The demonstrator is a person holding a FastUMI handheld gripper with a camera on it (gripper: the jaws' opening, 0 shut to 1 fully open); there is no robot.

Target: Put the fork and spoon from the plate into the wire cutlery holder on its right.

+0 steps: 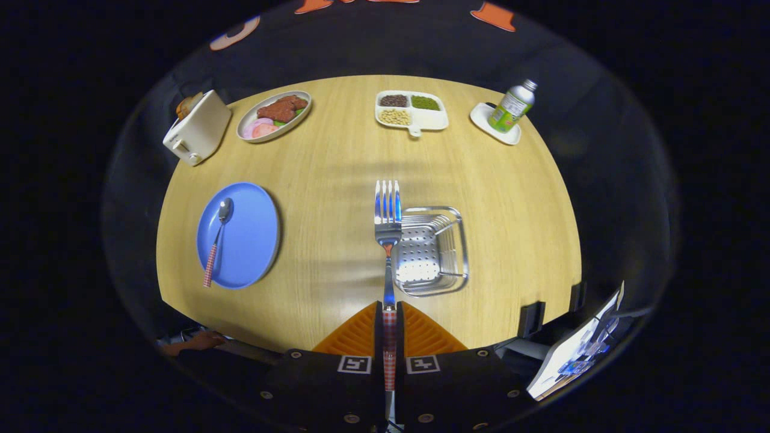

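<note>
- My gripper point(389, 322) has both ribbed fingers pinched on the fork point(388, 224) by its checkered handle; the shiny steel tines point ahead.
- The fork's head hangs over the left rim of the wire cutlery holder point(434, 251), a squarish chrome basket with a perforated floor.
- I see the spoon point(217, 236), same checkered handle, lying on the round matte blue plate point(249, 240), well to the holder's left.
- Everything rests on a pale wood-grain table point(337, 180).

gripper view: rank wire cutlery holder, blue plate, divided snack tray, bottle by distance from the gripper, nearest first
Gripper is shut on the fork.
1. Wire cutlery holder: just ahead of the fingers, slightly right.
2. Blue plate: ahead to the left, spoon on it.
3. Divided snack tray: far side, straight ahead.
4. Bottle: far right corner, on a small white dish.
</note>
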